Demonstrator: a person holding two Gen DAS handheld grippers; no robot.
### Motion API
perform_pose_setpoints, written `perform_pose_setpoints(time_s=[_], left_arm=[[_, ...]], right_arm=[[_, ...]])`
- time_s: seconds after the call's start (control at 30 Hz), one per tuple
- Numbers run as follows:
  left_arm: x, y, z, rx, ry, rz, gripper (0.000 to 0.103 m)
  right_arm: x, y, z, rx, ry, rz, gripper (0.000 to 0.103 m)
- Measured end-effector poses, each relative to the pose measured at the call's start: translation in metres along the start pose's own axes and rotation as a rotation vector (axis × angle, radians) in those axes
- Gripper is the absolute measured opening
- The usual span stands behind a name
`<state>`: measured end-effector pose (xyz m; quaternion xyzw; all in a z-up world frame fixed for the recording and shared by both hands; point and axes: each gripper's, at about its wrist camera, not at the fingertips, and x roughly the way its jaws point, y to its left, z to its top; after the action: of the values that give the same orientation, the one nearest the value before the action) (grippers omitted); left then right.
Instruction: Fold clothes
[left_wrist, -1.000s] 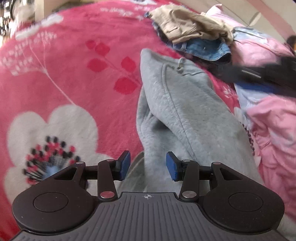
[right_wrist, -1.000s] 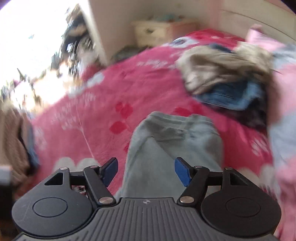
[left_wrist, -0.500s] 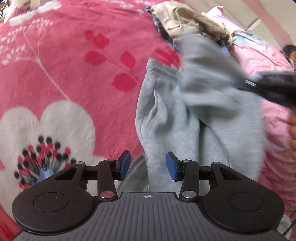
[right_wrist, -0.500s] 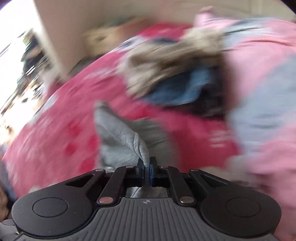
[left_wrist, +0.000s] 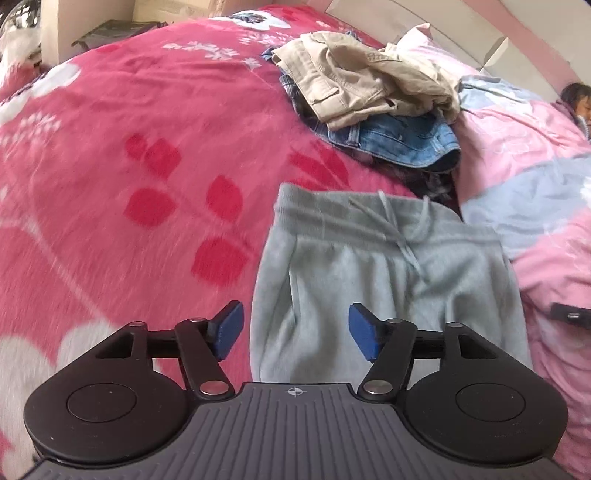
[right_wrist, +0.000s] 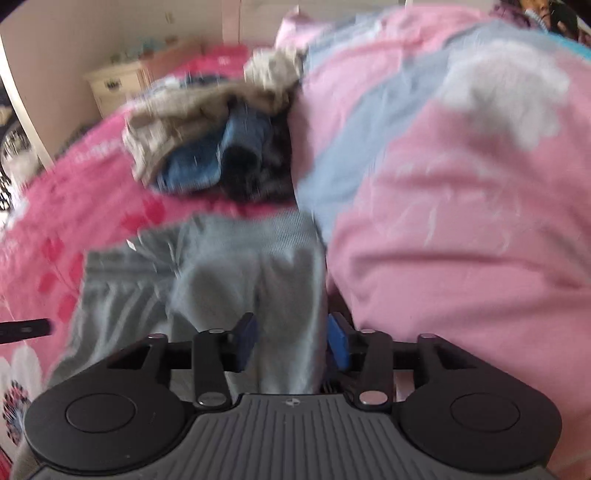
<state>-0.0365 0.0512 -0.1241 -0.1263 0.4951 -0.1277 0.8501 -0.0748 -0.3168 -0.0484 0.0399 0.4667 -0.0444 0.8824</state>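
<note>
Grey sweatpants (left_wrist: 373, 269) flat before both spread claws: left claw (left_wrist: 295, 330), right claw (right_wrist: 291, 341).

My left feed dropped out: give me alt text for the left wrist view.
Grey drawstring sweatpants lie spread flat on a pink floral blanket, waistband away from the open left gripper, which holds nothing. Beyond them, crumpled beige trousers lie on blue denim.

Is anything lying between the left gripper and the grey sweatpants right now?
Nothing visible. The left gripper is open directly above the grey sweatpants, with bare fabric between its fingers. The pile of clothes lies beyond the waistband, out of the way.
</note>
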Motion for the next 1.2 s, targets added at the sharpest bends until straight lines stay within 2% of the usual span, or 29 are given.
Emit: perform_pose_setpoints(time_s=[0.1,0.23,0.33,0.4,0.47,0.53,0.6,0.77,0.8,0.87,0.9,0.93,1.0,1.07,1.13,1.2], left_arm=[[0.026,-0.001,0.019,0.017,0.026,0.008,0.067],[0.050,0.004,0.035,-0.008,0.055,-0.015,0.067],[0.064,0.010,0.038,-0.034,0.111,-0.124,0.067],[0.071,0.012,0.036,-0.034,0.140,-0.162,0.067],[0.075,0.012,0.032,-0.004,0.138,-0.159,0.067],[0.076,0.016,0.031,-0.037,0.120,-0.166,0.067],[0.077,0.021,0.029,-0.074,0.102,-0.174,0.067],[0.083,0.027,0.026,-0.157,0.076,-0.206,0.068],[0.083,0.026,0.027,-0.165,0.070,-0.202,0.068],[0.082,0.025,0.028,-0.182,0.060,-0.193,0.065],[0.082,0.024,0.029,-0.190,0.055,-0.189,0.061],[0.080,0.023,0.029,-0.191,0.048,-0.173,0.049],[0.076,0.021,0.028,-0.192,0.032,-0.143,0.039],[0.073,0.020,0.025,-0.193,0.016,-0.116,0.020],[0.067,0.018,0.024,-0.203,-0.003,-0.126,0.012],[0.060,0.017,0.023,-0.214,-0.022,-0.137,0.011]], right_arm=[[0.011,-0.005,0.010,0.025,0.020,0.022,0.055],[0.045,-0.015,0.008,0.119,0.112,0.062,0.055],[0.058,-0.006,0.000,0.179,0.176,0.054,0.056],[0.060,-0.001,-0.008,0.247,0.216,0.053,0.057],[0.057,-0.001,-0.018,0.318,0.205,0.025,0.059],[0.060,-0.011,-0.025,0.413,0.176,-0.055,0.064],[0.070,-0.022,-0.030,0.510,0.171,-0.091,0.067],[0.109,-0.044,-0.039,0.732,0.155,0.020,0.067],[0.113,-0.045,-0.039,0.732,0.137,0.040,0.063],[0.115,-0.044,-0.038,0.728,0.110,0.063,0.042],[0.113,-0.042,-0.038,0.727,0.104,0.090,0.023],[0.110,-0.040,-0.037,0.720,0.098,0.112,0.010],[0.099,-0.031,-0.034,0.656,0.065,0.116,0.009],[0.086,-0.022,-0.029,0.577,0.022,0.109,0.008],[0.071,-0.011,-0.023,0.487,-0.036,0.098,0.007],[0.053,-0.001,-0.017,0.396,-0.098,0.086,0.007]])
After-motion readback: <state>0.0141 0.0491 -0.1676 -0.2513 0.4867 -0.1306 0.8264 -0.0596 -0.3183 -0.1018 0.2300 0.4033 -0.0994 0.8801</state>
